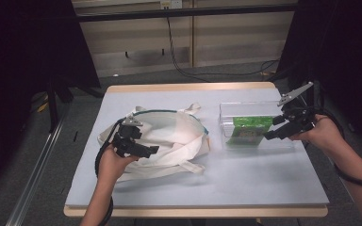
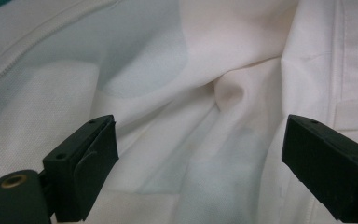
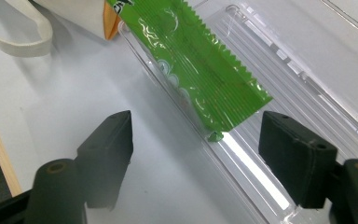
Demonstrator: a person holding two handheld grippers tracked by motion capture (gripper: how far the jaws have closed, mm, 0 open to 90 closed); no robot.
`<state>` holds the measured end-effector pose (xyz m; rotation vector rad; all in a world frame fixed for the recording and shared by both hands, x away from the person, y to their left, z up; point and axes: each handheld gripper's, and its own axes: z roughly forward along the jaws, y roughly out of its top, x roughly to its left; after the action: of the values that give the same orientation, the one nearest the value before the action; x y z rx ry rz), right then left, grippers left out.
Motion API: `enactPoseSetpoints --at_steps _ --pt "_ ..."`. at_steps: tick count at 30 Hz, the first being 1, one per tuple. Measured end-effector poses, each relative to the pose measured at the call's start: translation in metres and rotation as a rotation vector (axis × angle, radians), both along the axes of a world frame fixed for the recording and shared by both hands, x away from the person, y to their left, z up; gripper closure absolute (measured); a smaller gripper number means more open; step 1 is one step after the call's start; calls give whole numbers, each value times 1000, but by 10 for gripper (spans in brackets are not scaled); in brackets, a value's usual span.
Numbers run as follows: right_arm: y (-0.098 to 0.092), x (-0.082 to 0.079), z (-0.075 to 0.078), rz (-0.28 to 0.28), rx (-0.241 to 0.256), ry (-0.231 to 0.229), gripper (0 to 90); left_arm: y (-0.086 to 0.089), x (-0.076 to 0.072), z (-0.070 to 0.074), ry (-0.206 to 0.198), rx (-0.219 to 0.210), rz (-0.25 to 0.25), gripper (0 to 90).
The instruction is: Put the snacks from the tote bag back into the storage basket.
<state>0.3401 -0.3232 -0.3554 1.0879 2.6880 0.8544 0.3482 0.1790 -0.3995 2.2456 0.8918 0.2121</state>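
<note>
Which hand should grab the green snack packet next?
The right. The right gripper hangs open just above the green packet in the clear tray. The left gripper is over the white bag.

One white cloth tote bag (image 1: 169, 136) lies directly under the left claw (image 1: 143, 149), with two pale handle straps on it. One clear plastic bin (image 1: 226, 122) sits just ahead of the right claw (image 1: 275, 133), and one green snack packet (image 1: 250, 128) lies inside it, right beyond that claw's tips. One table (image 1: 245, 179) carries them all. Two claws are in play.
</note>
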Motion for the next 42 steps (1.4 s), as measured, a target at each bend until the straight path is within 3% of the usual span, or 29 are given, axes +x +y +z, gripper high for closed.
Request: enactPoseSetpoints --at_steps 7,12,14,18,22,42 --pt "-4 -8 -3 -7 14 -3 221 0 -4 2 -6 12 -5 107" --pt "-7 -16 -6 -7 25 -11 213 -2 -4 2 -12 -2 1 107" --pt "-8 -19 -7 -9 28 -4 212 -3 -4 3 -19 13 -1 107" --pt "-10 -24 -11 -4 21 -5 208 -5 0 5 -24 -12 4 105" --pt "-9 -32 -15 -7 26 -6 202 -7 2 6 -30 -8 -4 105" --pt "5 -54 -34 37 47 -7 169 -7 3 8 -31 -14 -14 104"
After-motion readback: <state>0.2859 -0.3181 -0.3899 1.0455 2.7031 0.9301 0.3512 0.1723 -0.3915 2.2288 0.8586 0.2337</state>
